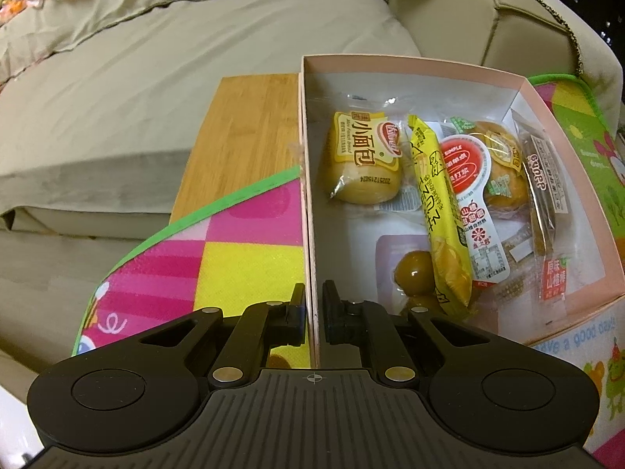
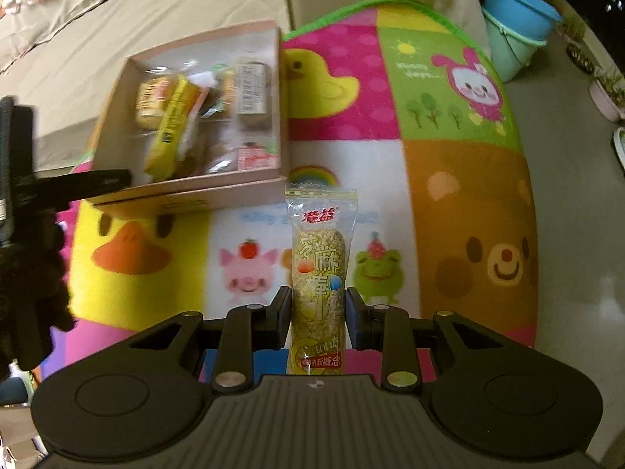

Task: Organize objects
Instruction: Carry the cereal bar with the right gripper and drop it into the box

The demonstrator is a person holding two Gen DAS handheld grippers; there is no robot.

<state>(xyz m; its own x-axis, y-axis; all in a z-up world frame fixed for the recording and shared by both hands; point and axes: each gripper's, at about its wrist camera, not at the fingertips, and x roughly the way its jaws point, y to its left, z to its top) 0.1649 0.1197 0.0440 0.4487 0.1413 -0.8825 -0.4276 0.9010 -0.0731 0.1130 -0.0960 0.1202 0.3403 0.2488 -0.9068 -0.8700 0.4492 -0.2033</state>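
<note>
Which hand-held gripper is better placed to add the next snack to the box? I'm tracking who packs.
The right hand-held gripper: it is shut on a sesame stick packet above the play mat. The left hand-held gripper is clamped on the pink box's wall, steadying it.

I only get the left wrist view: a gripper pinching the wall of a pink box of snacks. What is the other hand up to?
Observer: The right gripper is shut on a clear packet with a seeded stick inside.
Operator: Is that packet in the box yet?
Observer: No. It is outside the box, past its near right corner, with the cartoon mat behind it.
Operator: Anything else out there?
Observer: A blue bucket stands beyond the mat's far edge.
</note>
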